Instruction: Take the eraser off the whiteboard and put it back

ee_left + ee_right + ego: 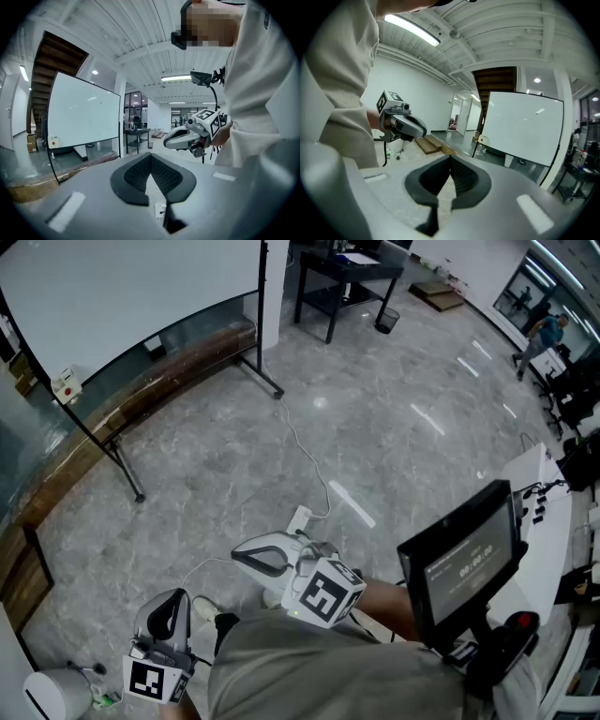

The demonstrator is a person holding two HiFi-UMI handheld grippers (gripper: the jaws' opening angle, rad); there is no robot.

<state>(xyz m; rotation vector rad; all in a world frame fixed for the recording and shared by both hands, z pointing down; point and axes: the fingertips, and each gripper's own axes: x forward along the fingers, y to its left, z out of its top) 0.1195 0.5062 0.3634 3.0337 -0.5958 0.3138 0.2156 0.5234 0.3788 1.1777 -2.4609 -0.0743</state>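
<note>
The whiteboard (122, 296) stands on a black wheeled frame at the upper left of the head view, some way across the floor. The eraser (64, 385), a small white block with a red dot, clings near its lower left corner; it also shows as the eraser (53, 141) and the eraser (483, 139). My left gripper (169, 601) and right gripper (240, 555) hang low near the person's body, far from the board. Both are shut with nothing between the pads. The left gripper (151, 157) and right gripper (450, 160) each face the board.
A power strip (300, 519) with a white cable lies on the grey floor just ahead. A black table (347, 277) and waste bin (386, 321) stand at the back. A monitor (459, 563) and a white desk (548, 512) are at the right, a wooden ledge (159, 376) behind the board.
</note>
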